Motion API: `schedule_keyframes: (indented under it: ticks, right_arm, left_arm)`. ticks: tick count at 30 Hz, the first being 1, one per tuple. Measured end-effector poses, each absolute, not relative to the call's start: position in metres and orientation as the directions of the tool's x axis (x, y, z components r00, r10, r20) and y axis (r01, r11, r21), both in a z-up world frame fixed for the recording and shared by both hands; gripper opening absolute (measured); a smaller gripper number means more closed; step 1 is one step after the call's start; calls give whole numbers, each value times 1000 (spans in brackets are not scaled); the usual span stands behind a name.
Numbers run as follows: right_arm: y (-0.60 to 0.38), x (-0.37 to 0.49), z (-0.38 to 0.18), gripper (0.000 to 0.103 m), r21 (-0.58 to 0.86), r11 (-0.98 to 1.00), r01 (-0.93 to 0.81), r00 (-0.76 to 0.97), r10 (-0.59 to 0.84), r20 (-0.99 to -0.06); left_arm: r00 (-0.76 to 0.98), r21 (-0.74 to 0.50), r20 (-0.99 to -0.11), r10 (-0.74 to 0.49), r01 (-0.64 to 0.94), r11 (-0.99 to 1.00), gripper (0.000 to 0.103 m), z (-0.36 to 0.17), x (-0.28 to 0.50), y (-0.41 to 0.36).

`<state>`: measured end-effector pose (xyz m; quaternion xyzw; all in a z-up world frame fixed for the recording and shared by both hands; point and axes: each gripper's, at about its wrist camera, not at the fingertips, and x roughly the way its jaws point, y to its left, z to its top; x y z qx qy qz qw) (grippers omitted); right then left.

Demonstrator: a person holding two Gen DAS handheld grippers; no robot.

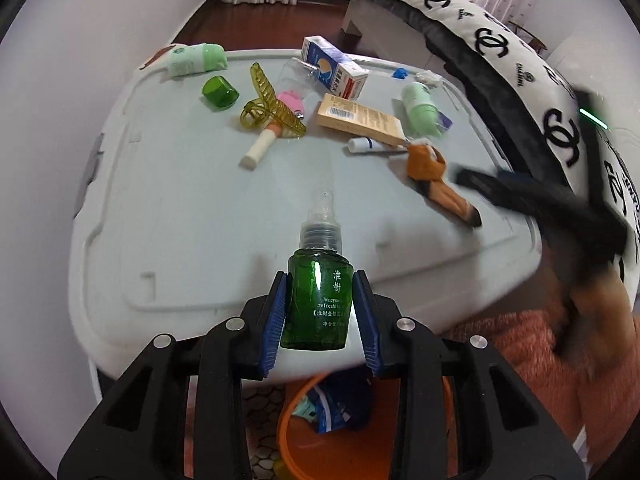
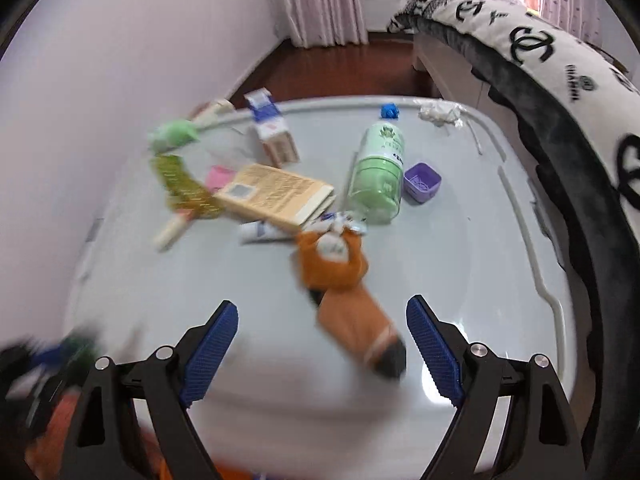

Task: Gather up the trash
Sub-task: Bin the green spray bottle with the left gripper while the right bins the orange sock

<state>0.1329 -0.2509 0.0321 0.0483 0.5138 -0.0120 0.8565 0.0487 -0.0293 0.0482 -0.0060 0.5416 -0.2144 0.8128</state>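
Left gripper (image 1: 319, 312): blue ribbed pads pressed on both sides of the green spray bottle (image 1: 318, 304), held clear above the near edge of the lid.
Green spray bottle: translucent dark green body with white print, clear ridged pump collar and nozzle on top, upright between the pads.
Right gripper (image 2: 322, 344): jaws spread wide, nothing between the pads; the orange plush toy (image 2: 344, 292) lies on the lid below the gap.
Orange plush toy: soft, fuzzy, elongated, with a dark tip at the near end; blurred, so finer detail is uncertain.
Storage-box lid (image 1: 180, 216): pale grey moulded plastic, smooth, with a raised rim and rounded corners; it serves as the work surface.
Clutter on lid: a flat tan cardboard box (image 1: 360, 120) with barcode, a blue and white carton (image 1: 334, 66), two pale green plastic bottles (image 2: 378, 172) lying on their sides, a yellow-green translucent hair claw (image 1: 272, 104), a green translucent cap (image 1: 219, 93), a small white tube (image 1: 366, 145), a small purple square cup (image 2: 422, 182), crumpled white paper (image 2: 440, 114) at the far edge.
Orange bin (image 1: 320, 420): round, below the left gripper, holding blue wrappers.
Room: dark wood floor, white walls, pale curtains, a bed (image 2: 560, 60) with a white logo-print cover over dark fleece beside the lid.
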Motion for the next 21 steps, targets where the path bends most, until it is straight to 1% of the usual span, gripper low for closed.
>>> schedule_keyframes:
  ticks: [3,4,5,7,8,9,11,15,18,21]
  right_arm:
    - [-247,162,9,85,16,997,74,434,-18,-901]
    - [-247,168,3,80,16,997,80,419,-19,-908]
    - [-246,174,-5,62,11,996,85,395,-24,-918]
    - [-246,182,-24,37,7,995,103,308,-26,-951]
    - [-245,181,-22,23,-11,994,105,326,-44,-944]
    - [-245,179,-19,17,23,995,95,319,-8,-948]
    - [-245,169,-9,16,61,994,94,332,26,-943]
    - [-242,133,28,16,112,993,41,402,86,-912]
    - [-238,83,65,16,169,985,-24,454,161,-876]
    - [-227,46,81,16,230,971,-68,454,236,-859]
  left_arm:
    - [320,-234,-882,-346,340,911,33,47,36,-24]
    - [312,-244,-883,-351,335,910,33,46,33,-22]
    - [305,-252,-883,-356,333,909,33,46,32,-21]
    - [293,-265,-885,-362,324,908,33,43,31,-18]
    - [292,-264,-886,-360,319,910,33,42,31,-17]
    - [293,-260,-888,-356,319,911,33,41,30,-16]
    - [294,-258,-888,-353,315,913,33,42,29,-14]
    - [309,-255,-880,-360,332,908,33,49,20,-14]
    - [322,-244,-875,-361,350,904,33,56,9,-15]
    - [311,-232,-882,-353,365,902,33,54,-5,-17]
